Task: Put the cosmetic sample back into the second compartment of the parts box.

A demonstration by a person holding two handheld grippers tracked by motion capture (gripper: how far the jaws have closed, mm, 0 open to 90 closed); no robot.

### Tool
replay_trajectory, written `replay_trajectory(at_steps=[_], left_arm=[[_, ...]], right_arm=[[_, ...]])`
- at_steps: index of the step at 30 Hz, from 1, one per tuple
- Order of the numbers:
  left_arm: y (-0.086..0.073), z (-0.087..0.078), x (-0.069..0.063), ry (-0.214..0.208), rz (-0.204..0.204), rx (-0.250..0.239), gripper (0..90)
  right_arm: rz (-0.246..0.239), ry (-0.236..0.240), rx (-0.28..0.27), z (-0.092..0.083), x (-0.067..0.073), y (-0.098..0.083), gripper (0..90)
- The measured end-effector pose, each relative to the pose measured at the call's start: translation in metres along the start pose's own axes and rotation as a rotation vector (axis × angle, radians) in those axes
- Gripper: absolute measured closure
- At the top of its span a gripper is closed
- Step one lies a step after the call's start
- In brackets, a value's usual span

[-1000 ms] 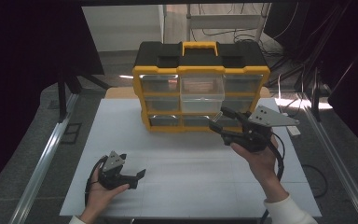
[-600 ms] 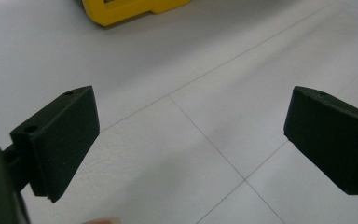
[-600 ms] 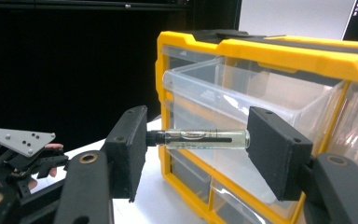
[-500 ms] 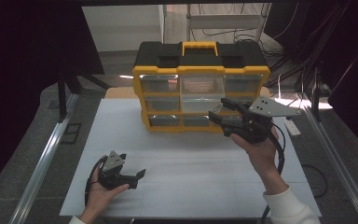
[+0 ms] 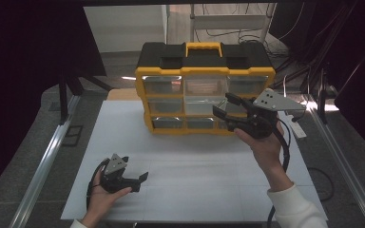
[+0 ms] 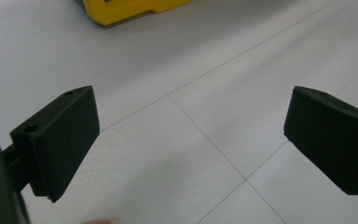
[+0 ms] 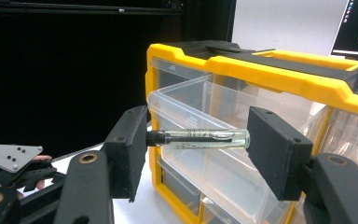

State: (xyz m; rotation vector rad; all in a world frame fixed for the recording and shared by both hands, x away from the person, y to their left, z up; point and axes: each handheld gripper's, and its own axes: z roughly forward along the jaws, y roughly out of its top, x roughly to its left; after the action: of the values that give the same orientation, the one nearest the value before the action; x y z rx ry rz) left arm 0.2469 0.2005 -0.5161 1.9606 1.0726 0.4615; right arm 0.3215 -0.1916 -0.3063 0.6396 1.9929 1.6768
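Crosswise, right gripper (image 7: 198, 154) clamps a slim clear glass vial (image 7: 205, 138) by its ends

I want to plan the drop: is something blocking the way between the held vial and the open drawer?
Nothing visible does. The right gripper holds the vial just before the open drawer, whose top is uncovered.

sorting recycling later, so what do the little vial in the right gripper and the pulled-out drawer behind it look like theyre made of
The vial looks like clear glass or hard plastic, glossy, with a black cap; printed marks show through it. Which of the two cannot be told. The drawer looks like clear moulded plastic: see-through, slightly hazy walls with a thick rim. The organizer's frame looks like opaque yellow plastic.
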Motion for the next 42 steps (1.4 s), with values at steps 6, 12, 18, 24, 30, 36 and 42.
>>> replay_trajectory(at_steps=[6, 12, 18, 24, 30, 36, 42], left_arm=[[0.000, 0.000, 0.000, -0.001, -0.002, -0.001, 3.8], [0.000, 0.000, 0.000, 0.000, 0.000, 0.000, 3.8], [0.000, 0.000, 0.000, 0.000, 0.000, -0.002, 3.9], [0.000, 0.000, 0.000, 0.000, -0.001, -0.003, 3.9], [0.000, 0.000, 0.000, 0.000, -0.001, -0.005, 3.9], [0.000, 0.000, 0.000, 0.000, -0.001, -0.005, 3.9], [0.000, 0.000, 0.000, 0.000, 0.000, -0.004, 3.9]], right_arm=[[0.001, -0.011, -0.008, 0.003, -0.005, 0.005, 40.2], [-0.003, -0.023, -0.005, 0.008, -0.010, 0.010, 40.2], [-0.007, -0.039, -0.006, 0.014, -0.013, 0.015, 40.2], [-0.012, -0.052, 0.015, 0.022, -0.017, 0.021, 40.2], [-0.011, -0.058, 0.030, 0.032, -0.020, 0.027, 40.2], [-0.012, -0.069, 0.041, 0.041, -0.024, 0.031, 40.2], [-0.013, -0.081, 0.067, 0.050, -0.029, 0.034, 40.2]])
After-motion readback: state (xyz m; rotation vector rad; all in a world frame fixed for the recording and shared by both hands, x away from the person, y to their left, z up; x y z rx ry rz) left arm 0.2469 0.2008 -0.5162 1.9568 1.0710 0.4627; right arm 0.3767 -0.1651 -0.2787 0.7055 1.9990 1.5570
